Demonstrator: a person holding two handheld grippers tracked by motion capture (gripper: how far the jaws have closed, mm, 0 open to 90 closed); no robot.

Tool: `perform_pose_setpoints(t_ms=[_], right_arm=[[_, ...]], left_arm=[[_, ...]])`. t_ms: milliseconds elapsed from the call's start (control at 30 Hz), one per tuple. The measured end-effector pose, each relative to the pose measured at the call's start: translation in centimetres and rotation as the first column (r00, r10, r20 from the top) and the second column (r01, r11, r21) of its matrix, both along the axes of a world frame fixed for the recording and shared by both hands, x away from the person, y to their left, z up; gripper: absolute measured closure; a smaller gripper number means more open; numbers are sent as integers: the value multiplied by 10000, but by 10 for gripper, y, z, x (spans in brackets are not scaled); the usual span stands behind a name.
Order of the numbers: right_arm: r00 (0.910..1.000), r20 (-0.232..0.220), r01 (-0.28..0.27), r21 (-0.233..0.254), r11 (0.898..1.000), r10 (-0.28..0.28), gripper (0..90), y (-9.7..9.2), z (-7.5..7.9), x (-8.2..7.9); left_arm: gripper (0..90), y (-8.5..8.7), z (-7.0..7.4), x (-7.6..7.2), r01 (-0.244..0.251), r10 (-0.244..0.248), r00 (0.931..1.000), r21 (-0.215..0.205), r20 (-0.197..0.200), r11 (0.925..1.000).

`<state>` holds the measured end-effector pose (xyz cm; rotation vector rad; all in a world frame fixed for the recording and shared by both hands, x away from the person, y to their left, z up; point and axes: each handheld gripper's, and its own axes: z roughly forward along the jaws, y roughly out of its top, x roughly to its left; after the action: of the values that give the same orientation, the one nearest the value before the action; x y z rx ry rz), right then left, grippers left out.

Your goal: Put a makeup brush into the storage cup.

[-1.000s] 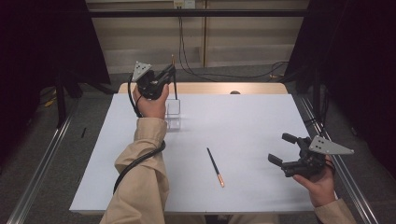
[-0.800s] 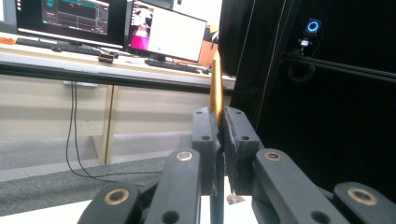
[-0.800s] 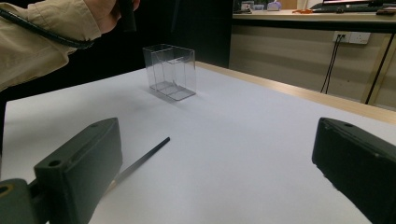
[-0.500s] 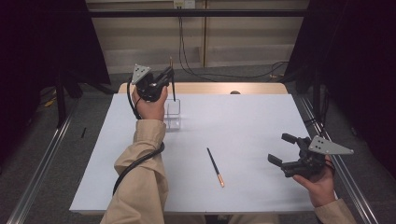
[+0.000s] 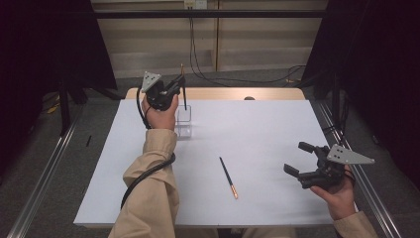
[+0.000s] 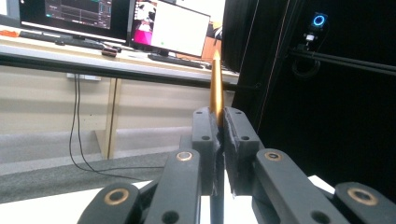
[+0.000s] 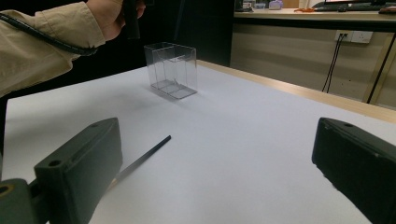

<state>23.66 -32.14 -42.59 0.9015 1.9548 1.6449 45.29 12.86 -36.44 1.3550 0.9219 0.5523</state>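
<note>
At the far left of the white surface (image 5: 257,134), the left gripper (image 5: 174,90) pinches a dark pencil (image 5: 183,94) between jaws pressed tight on its shaft. The pencil stands nearly upright, its gold end (image 6: 216,79) rising above the jaws, its lower end hanging over the clear box (image 5: 183,120). The box sits near the surface's far edge, just beside the left hand (image 5: 159,116). A second pencil (image 5: 228,177) lies flat mid-surface, well apart from both grippers, with bare white room all around it. At the right edge, the right gripper (image 5: 302,159) hovers with jaws spread wide and nothing between them, pointing toward the lying pencil.
</note>
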Motion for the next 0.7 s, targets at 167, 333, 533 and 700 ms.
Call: perform_pose_setpoints(t_ms=[167, 333, 533, 700], right_arm=[[10000, -5, -4, -14, 10000, 4, 11, 0, 0, 0], [10000, 14, -9, -15, 10000, 9, 11, 0, 0, 0], [10000, 24, -25, -24, 10000, 25, 11, 0, 0, 0], [10000, 16, -48, -23, 10000, 48, 11, 1, 0, 0]], left_arm=[[839, 2, -4, 0, -66, 66, 10000, 69, -8, 10000], [839, 3, -8, 1, -87, 87, 10000, 13, -48, 10000], [839, 1, -9, 1, -66, 66, 10000, 99, -52, 9999], [839, 0, -11, 0, -31, 31, 10000, 167, -5, 9999]])
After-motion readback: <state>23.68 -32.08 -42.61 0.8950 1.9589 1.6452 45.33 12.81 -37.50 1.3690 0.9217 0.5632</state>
